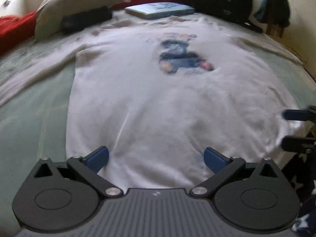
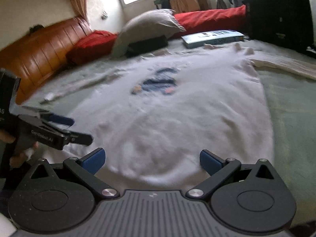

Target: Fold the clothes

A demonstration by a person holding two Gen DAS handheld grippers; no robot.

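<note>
We see a bed (image 1: 35, 106) covered in a pale green sheet, and on it the task's garment, a white long-sleeved shirt (image 1: 150, 106), lies spread flat, face up, with its hem toward us and its collar toward the far side. A blue printed figure (image 1: 181, 59) sits on its chest. One sleeve (image 2: 284, 67) stretches out sideways across the sheet. Along the far edge of the bed we find a red cushion (image 2: 209, 17), a grey pillow (image 1: 77, 2) with a dark oblong thing (image 1: 86, 19) tucked against it, and a flat light-blue box (image 1: 160, 9) just beyond the collar. A brown wooden headboard (image 2: 39, 47) shows in the right wrist view. Our left tool (image 1: 156, 158) hovers near the left part of the hem, its blue pads spread wide and holding nothing. Our right tool (image 2: 151, 159) is likewise released and empty, near the right part of the hem.
</note>
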